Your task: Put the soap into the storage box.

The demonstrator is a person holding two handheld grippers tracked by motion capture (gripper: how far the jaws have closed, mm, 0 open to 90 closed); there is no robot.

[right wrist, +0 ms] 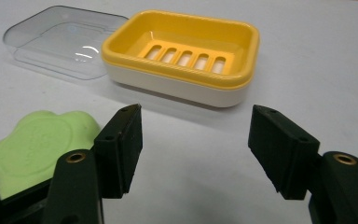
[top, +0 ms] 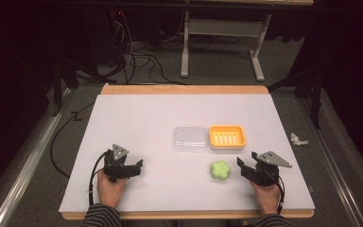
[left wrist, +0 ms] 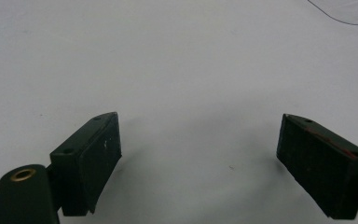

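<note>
Resting on the white worktop [top: 137, 118], your left claw [top: 134, 169] is spread and empty. Further right sit the clear lid [top: 189, 138], green soap [top: 220, 170] and yellow soap dish [top: 227, 136]. Your right claw [top: 244, 168], also spread wide, is just beside the soap. Nothing looks started; grasping the soap seems likely. No legible writing.

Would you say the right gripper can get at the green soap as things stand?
Probably yes: the right gripper is open, the green soap lies just beside it on the table, and nothing sits between them.
</note>
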